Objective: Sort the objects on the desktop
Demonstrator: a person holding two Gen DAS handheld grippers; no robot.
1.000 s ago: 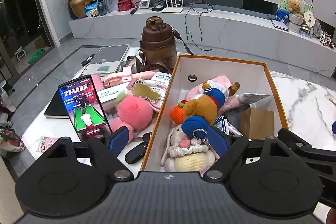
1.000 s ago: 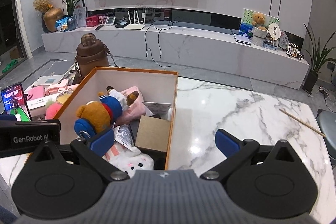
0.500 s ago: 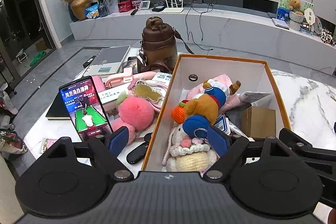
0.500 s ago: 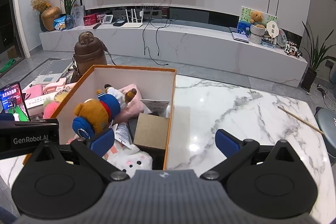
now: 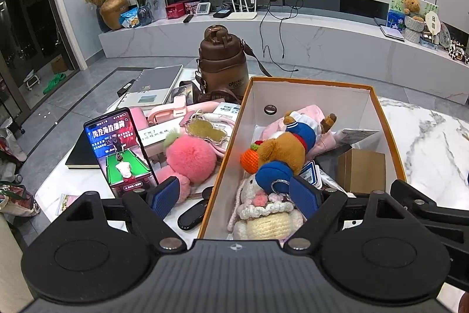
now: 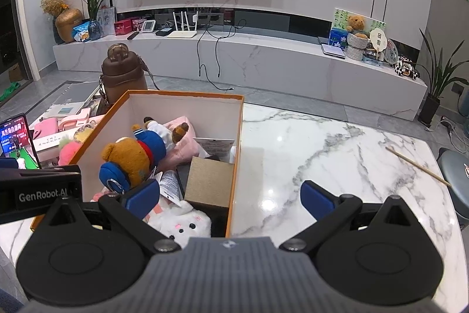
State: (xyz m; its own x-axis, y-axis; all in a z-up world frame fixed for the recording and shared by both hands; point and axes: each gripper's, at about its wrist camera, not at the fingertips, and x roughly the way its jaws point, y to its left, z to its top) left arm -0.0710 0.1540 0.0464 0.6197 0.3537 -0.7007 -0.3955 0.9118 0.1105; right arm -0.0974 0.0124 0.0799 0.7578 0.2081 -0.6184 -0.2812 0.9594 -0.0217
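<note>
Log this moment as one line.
left gripper: open, empty | right gripper: open, empty | orange box: holds teddy bear | pink pompom: outside

Mounted behind each gripper's 2 fingers, looking forward and down over a marble table (image 6: 337, 143) toward the TV wall. Left wrist view: set above the near left corner of the orange-rimmed box (image 5: 378, 104), close over it, with the left gripper (image 5: 234, 194) spread wide at the bottom of frame. Right wrist view: placed further right, straddling the box's right wall (image 6: 236, 154), right gripper (image 6: 230, 194) likewise spread. Shared by both: the box, the bear plush (image 5: 281, 148) (image 6: 132, 157), the brown bottle (image 5: 222, 63) (image 6: 123, 75), the lit phone (image 5: 117, 148) (image 6: 17, 140).
</note>
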